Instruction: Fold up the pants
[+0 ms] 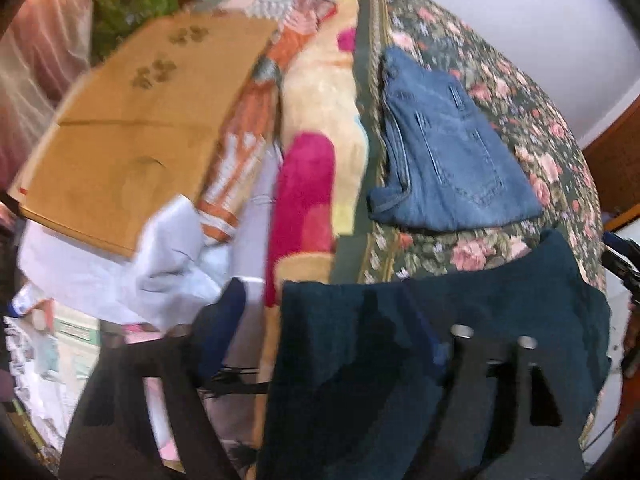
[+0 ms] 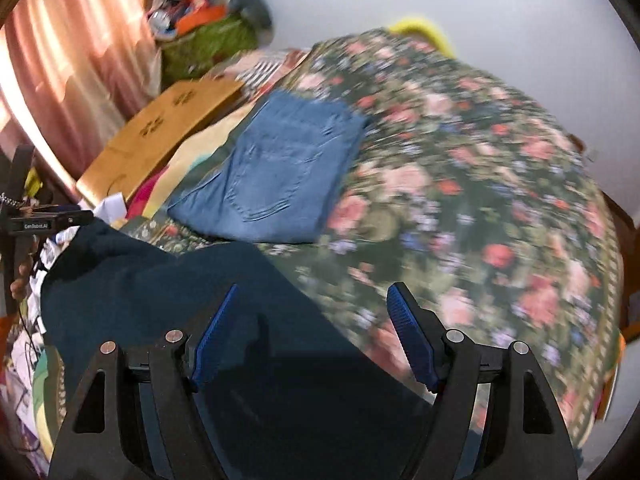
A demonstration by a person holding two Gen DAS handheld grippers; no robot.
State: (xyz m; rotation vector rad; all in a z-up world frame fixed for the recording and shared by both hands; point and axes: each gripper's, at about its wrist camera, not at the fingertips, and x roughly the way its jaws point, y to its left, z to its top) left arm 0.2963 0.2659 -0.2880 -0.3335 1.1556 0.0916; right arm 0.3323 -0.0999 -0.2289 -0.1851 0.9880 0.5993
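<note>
Dark teal pants (image 1: pixel 400 344) hang bunched over my left gripper (image 1: pixel 332 332) at the near edge of the bed; the cloth drapes across its fingers and hides the tips. In the right wrist view the same pants (image 2: pixel 192 288) lie under and ahead of my right gripper (image 2: pixel 314 320), whose blue pads (image 2: pixel 412 340) stand wide apart with nothing between them. A folded pair of blue jeans (image 1: pixel 444 148) lies further back on the floral bedspread (image 1: pixel 520 92); it also shows in the right wrist view (image 2: pixel 280 172).
A flat cardboard box (image 1: pixel 136 128) lies at the left of the bed beside pink and cream blankets (image 1: pixel 308 184). White cloth (image 1: pixel 120 256) is piled at the left. A pink curtain (image 2: pixel 68 60) and a cluttered green heap (image 2: pixel 208 36) stand behind.
</note>
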